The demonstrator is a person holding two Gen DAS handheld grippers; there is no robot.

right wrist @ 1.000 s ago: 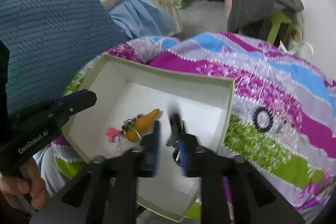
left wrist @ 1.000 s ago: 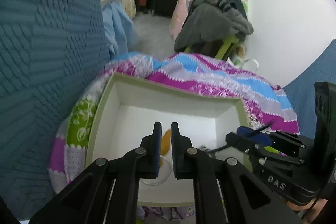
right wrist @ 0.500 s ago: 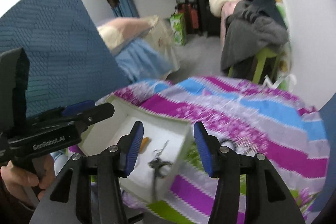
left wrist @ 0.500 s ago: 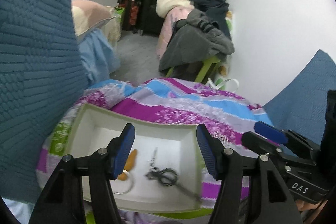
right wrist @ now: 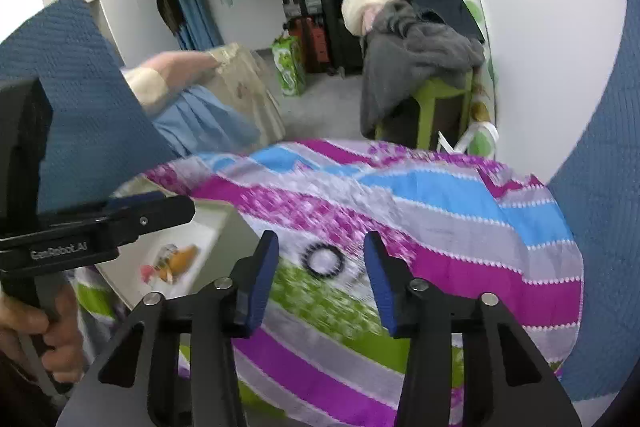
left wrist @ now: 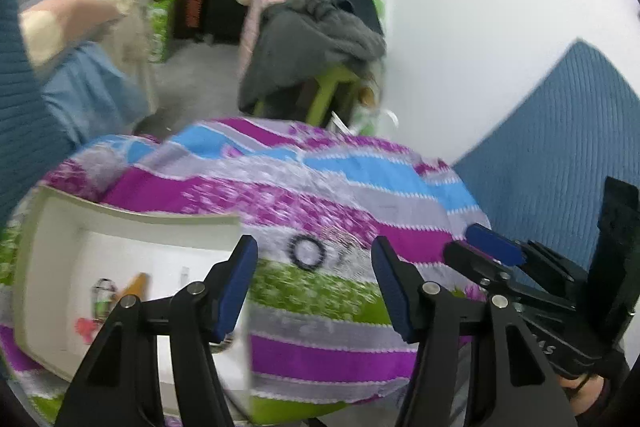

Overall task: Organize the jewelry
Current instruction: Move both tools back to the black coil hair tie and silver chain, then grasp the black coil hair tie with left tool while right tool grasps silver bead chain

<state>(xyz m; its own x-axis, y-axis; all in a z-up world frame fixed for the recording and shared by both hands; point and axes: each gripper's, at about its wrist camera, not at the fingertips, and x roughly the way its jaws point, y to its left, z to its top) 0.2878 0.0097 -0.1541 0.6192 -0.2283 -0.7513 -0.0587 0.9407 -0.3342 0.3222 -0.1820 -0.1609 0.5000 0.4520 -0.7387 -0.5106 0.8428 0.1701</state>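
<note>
On a bed covered by a striped quilt (right wrist: 460,211) of purple, blue, grey and green sits a shallow white box (left wrist: 132,227) at the left, its inside showing an orange carrot-shaped charm (left wrist: 134,285) with a pink piece (left wrist: 86,327) and a ring beside it; the view is blurred, so finer details of these trinkets cannot be made out. To the right of the box, lying loose on the quilt, is a black beaded bracelet (right wrist: 324,261), a small dark ring of beads, with what looks like a faint pale second item just beside it, too smeared to name. From the left wrist view, the left gripper (left wrist: 314,283) has its blue-padded fingers spread with nothing between them, having just narrowed a little; the bracelet appears in the gap beyond them. From the right wrist view, the right gripper (right wrist: 320,277) likewise has its jaws apart and empty, having just been closing somewhat, and the bracelet shows between its tips. A hand (right wrist: 32,327) grips the left tool's handle at the lower left. Judging by this, some jewelry is already in the box, while the bracelet on the quilt seems left to collect, so the task looks partway done
</note>
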